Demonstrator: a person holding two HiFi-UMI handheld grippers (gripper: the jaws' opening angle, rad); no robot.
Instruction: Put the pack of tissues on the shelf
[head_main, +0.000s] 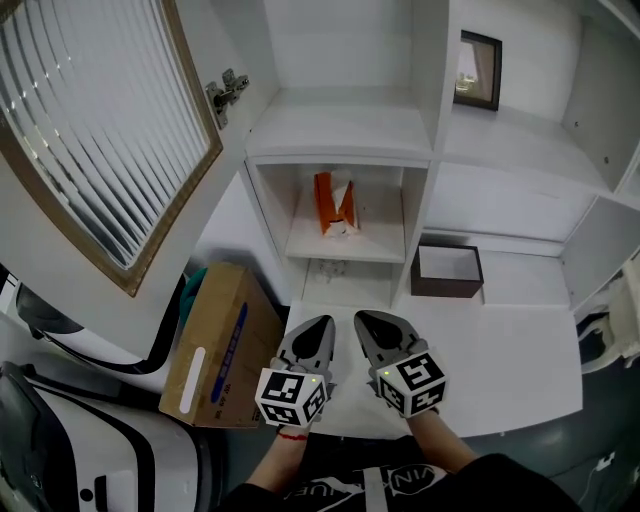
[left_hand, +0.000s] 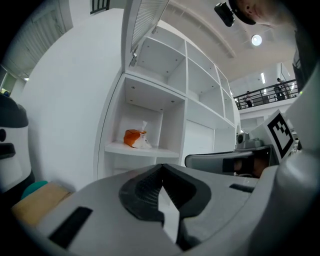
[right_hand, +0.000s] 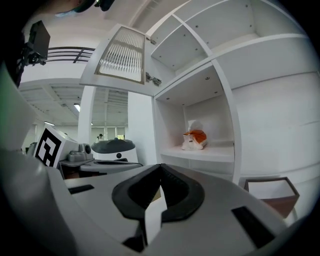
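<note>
Holding left gripper (head_main: 320, 325) and right gripper (head_main: 366, 322) clenched on nothing, side by side before the shelf (head_main: 372, 240). Leaving the pack of tissues (head_main: 336, 205) lying on that shelf; ideally pulling straight back, not brushing it.

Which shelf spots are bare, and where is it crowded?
Bare: the cubby above the tissue pack; the shelf right of the picture frame; the counter in front and right of the brown tray. Room either side of the pack. Crowded: around the cardboard box.
</note>
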